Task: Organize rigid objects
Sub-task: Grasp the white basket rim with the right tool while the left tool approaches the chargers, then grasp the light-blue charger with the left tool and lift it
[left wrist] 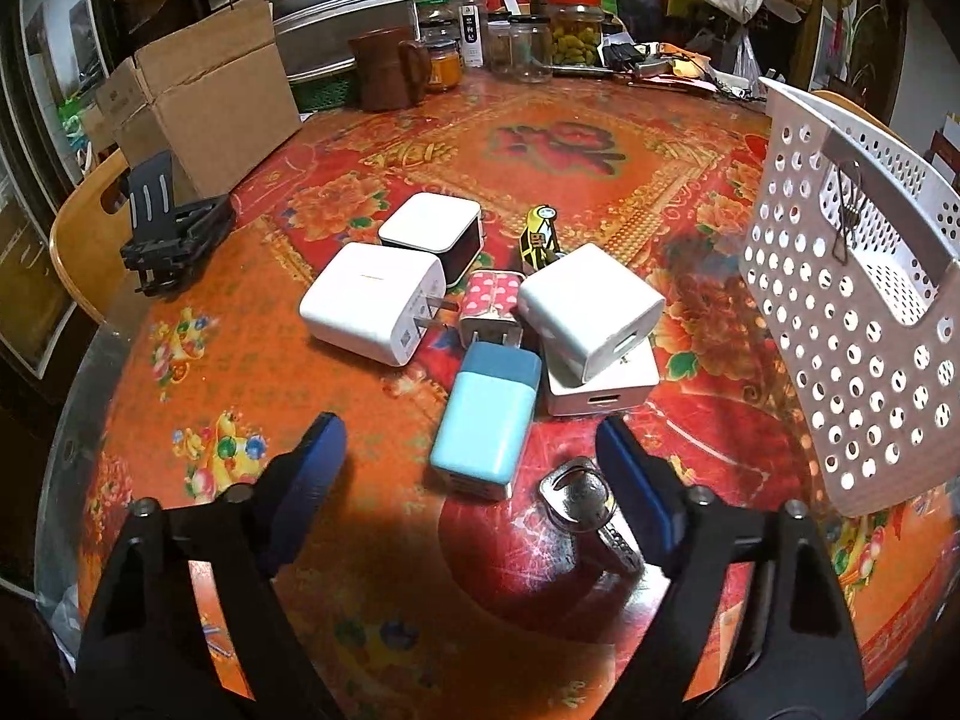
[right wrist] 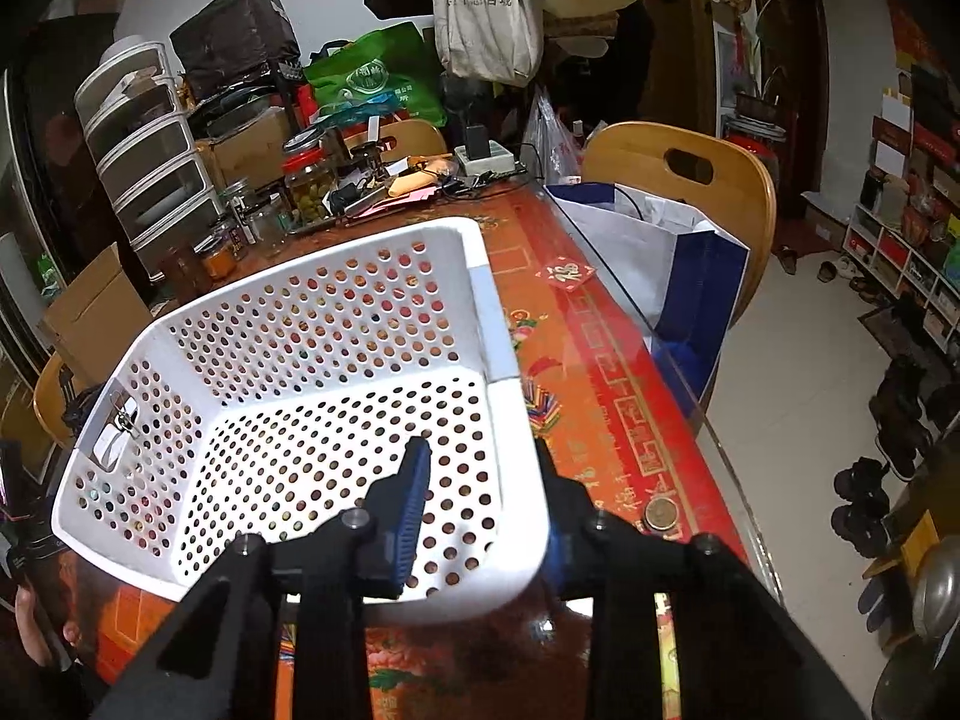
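Several chargers lie grouped on the red patterned table: a light blue one [left wrist: 487, 420], three white ones [left wrist: 375, 300] [left wrist: 433, 232] [left wrist: 591, 309], a white box [left wrist: 606, 387] and a small pink heart-patterned plug [left wrist: 491, 306]. A silver key [left wrist: 585, 501] lies near my right fingertip. My left gripper [left wrist: 471, 462] is open just above the table, straddling the blue charger's near end. My right gripper [right wrist: 480, 480] is shut on the near wall of a white perforated basket [right wrist: 336, 324], one finger inside, one outside. The basket [left wrist: 852, 312] appears tilted at the right in the left wrist view.
A black folding stand [left wrist: 174, 234] and a cardboard box [left wrist: 204, 96] sit at the left. Jars, a brown mug [left wrist: 390, 69] and drawers crowd the far edge. A yellow-black toy [left wrist: 540, 237] lies behind the chargers. A coin [right wrist: 660, 513] lies near the table's right glass edge.
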Tool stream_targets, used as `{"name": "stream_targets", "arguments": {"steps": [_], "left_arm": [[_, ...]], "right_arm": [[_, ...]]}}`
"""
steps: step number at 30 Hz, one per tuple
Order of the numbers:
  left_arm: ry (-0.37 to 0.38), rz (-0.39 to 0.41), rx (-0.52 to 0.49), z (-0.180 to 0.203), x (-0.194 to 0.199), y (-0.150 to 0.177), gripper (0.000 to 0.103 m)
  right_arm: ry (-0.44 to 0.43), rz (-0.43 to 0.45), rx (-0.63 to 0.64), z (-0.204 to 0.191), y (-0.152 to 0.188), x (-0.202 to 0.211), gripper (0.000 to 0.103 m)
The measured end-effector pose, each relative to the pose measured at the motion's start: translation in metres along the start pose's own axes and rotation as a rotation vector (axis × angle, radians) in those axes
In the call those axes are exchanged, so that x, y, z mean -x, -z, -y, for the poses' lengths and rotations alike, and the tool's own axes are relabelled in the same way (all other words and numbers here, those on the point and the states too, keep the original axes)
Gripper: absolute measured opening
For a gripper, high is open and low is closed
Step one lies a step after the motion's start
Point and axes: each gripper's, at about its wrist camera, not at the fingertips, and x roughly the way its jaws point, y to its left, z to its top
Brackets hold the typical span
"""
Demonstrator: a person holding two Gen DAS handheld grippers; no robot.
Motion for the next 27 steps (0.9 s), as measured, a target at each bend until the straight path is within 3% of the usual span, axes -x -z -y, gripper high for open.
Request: {"name": "stream_targets", "arguments": {"steps": [1, 5, 6, 14, 18, 27], "left_arm": [[-0.002, 0.001, -0.003, 0.001, -0.001, 0.000, 0.072], [0.016, -0.013, 0.007, -0.002, -0.007, 0.001, 0.036], [0.029, -0.018, 0.010, -0.002, -0.008, 0.001, 0.031], [-0.009, 0.031, -0.023, 0.003, 0.005, 0.003, 0.025], [-0.053, 0.062, -0.035, 0.001, 0.018, -0.002, 0.025], [-0.072, 0.124, -0.055, 0.001, 0.053, -0.012, 0.024]], "right_arm": [[0.003, -0.001, 0.001, 0.000, 0.000, 0.000, 0.031], [0.009, -0.003, 0.004, -0.001, -0.001, 0.000, 0.031], [0.010, -0.003, 0.005, -0.002, -0.001, 0.000, 0.031], [0.027, -0.004, 0.019, -0.003, -0.002, -0.001, 0.030], [0.021, -0.003, 0.016, -0.003, -0.002, -0.001, 0.030], [0.020, -0.007, 0.018, -0.003, -0.003, -0.002, 0.030]]}}
